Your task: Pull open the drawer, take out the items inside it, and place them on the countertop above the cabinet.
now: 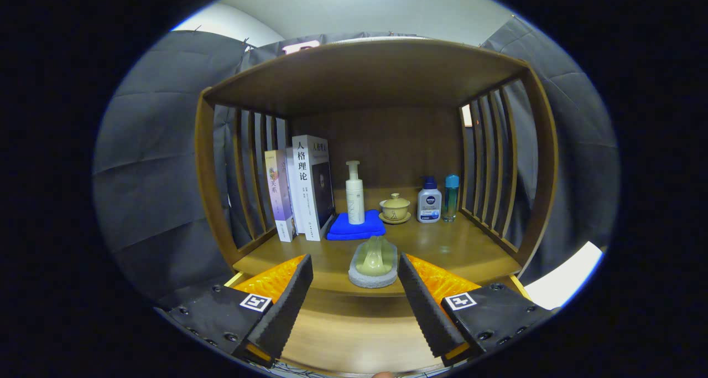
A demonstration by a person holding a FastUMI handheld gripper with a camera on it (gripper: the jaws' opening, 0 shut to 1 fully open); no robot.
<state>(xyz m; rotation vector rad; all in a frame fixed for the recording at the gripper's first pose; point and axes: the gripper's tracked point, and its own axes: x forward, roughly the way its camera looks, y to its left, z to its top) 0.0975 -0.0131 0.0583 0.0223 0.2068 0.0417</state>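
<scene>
Gripper (355, 289) — fingers spread wide, holding nothing; green dish (374, 256) on grey pad (373, 278) lies just beyond, on countertop (442, 245).

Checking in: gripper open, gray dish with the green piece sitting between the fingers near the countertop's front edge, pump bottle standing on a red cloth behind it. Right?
One error: the cloth under the pump bottle is blue, not red, as the gripper view shows. The rest holds: the gripper is open, and the gray dish sits between its fingers near the countertop's front edge.

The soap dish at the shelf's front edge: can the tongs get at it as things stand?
Probably yes. The tongs are open, the soap dish sits just ahead between the fingers, and nothing stands between them.
</scene>
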